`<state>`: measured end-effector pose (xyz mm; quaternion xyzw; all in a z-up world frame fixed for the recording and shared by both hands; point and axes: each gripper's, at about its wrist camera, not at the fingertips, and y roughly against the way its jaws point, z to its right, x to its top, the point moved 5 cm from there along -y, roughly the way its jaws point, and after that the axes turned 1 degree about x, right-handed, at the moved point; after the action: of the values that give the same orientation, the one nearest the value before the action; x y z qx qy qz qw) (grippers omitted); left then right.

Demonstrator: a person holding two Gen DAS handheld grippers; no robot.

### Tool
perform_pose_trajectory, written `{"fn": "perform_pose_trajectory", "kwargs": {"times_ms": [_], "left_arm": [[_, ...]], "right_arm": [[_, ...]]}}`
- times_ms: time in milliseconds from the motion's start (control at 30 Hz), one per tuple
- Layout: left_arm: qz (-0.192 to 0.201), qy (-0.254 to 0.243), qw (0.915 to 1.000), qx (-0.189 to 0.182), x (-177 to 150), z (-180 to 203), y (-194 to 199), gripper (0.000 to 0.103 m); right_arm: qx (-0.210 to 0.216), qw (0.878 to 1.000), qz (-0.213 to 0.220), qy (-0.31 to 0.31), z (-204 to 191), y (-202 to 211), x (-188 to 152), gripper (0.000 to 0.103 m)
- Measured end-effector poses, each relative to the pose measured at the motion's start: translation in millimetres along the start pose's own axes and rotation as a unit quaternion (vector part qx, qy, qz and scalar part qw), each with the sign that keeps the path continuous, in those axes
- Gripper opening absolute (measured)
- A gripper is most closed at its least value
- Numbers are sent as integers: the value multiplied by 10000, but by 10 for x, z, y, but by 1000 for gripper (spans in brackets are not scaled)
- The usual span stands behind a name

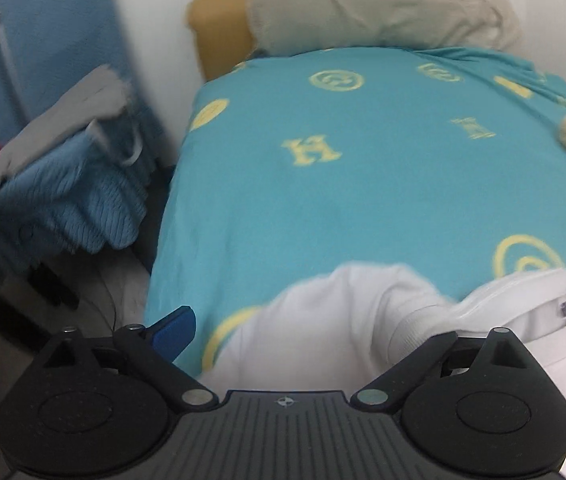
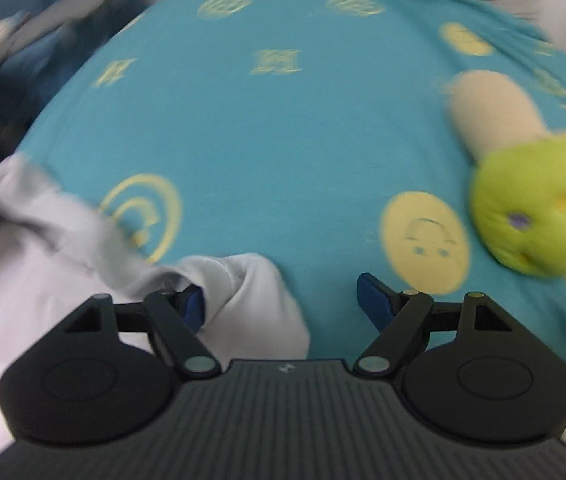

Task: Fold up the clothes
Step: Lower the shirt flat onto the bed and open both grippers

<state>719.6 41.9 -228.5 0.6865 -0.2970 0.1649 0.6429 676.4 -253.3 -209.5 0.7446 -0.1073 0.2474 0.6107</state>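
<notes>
The white shirt (image 1: 343,320) lies bunched at the near edge of the bed, on a teal sheet (image 1: 363,168) printed with yellow rings and letters, and everything here is placed from that shirt. In the left wrist view the left gripper (image 1: 311,336) sits right over it: one blue fingertip (image 1: 175,330) shows just off the shirt's left edge, above the sheet's edge, while the other finger is hidden under the white cloth near the collar and its button, so whether the fingers are spread or pinching the cloth cannot be told. In the right wrist view the right gripper (image 2: 283,300) has its fingers spread wide; a fold of the shirt (image 2: 243,292) lies between them, bunched against the left blue pad (image 2: 193,306), while the right pad stands apart from the cloth, over bare sheet. Neither pad visibly squeezes the cloth. The rest of the shirt spreads away to the left of that gripper. Beyond the shirt and off to the right rests a plush toy (image 2: 535,216) with a lime-green head and a tan body, well apart from the cloth. Farther past the shirt, at the head of the bed, lies a beige pillow (image 1: 383,8) against a tan headboard (image 1: 219,28). To the left of the shirt, off the bed, blue knitted clothes (image 1: 63,208) hang in a heap. Both views are blurred.
</notes>
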Motion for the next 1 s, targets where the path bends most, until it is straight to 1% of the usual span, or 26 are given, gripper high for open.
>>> {"fn": "perform_pose_trajectory", "kwargs": {"times_ms": [33,67,133,167,200,267,300,367,433,500,600,667,733,800,900,967,1000], "left_arm": [[-152,12,9992,-360,39,-9,24,103],[-214,24,9982,-556,67,-27,75,103],[-87,46,9985,-544,95,-83,253,103],[70,62,9988,-477,84,-108,382,103],[190,117,9985,-497,51,-135,511,103],[413,289,9971,-567,-51,-201,788,103],[571,397,9961,-534,-122,-239,957,103],[889,664,9926,-489,-298,-316,1306,103],[1162,1046,9864,-514,-587,-373,1703,103],[1300,1276,9819,-526,-922,-365,2132,103],[1562,1457,9764,-317,-1472,-337,2716,103],[1675,1669,9711,-319,-1862,-326,3102,103],[1662,2021,9640,-477,-2184,-346,3373,103],[1575,2284,9594,-502,-2436,-412,3615,103],[1428,2626,9529,-517,-2679,-555,3907,103],[1309,2994,9434,-570,-2778,-729,3973,103],[1234,3254,9353,-636,-2816,-825,3967,103]], "right_arm": [[277,9996,-29,-75,-19,54,52,78],[503,9986,-5,-176,-31,117,99,78],[670,9958,334,-526,-19,280,165,79],[752,9934,504,-700,-12,362,199,79],[778,9909,678,-862,-8,444,221,79],[533,9871,1030,-1101,-17,596,196,79],[459,9858,1123,-1159,-44,665,163,79],[286,9831,1398,-1147,-162,908,45,79],[153,9795,1689,-1087,-322,1203,-214,79],[69,9752,1941,-1065,-492,1506,-523,79],[123,9706,2129,-1119,-739,1994,-1093,79],[157,9674,2243,-1166,-879,2314,-1484,78],[178,9643,2386,-1137,-1008,2600,-1819,78],[202,9611,2503,-1150,-1117,2873,-2125,78],[280,9561,2562,-1396,-1231,3202,-2557,78],[403,9552,2465,-1586,-1297,3334,-2774,78],[475,9539,2474,-1629,-1337,3385,-2856,78]]}}
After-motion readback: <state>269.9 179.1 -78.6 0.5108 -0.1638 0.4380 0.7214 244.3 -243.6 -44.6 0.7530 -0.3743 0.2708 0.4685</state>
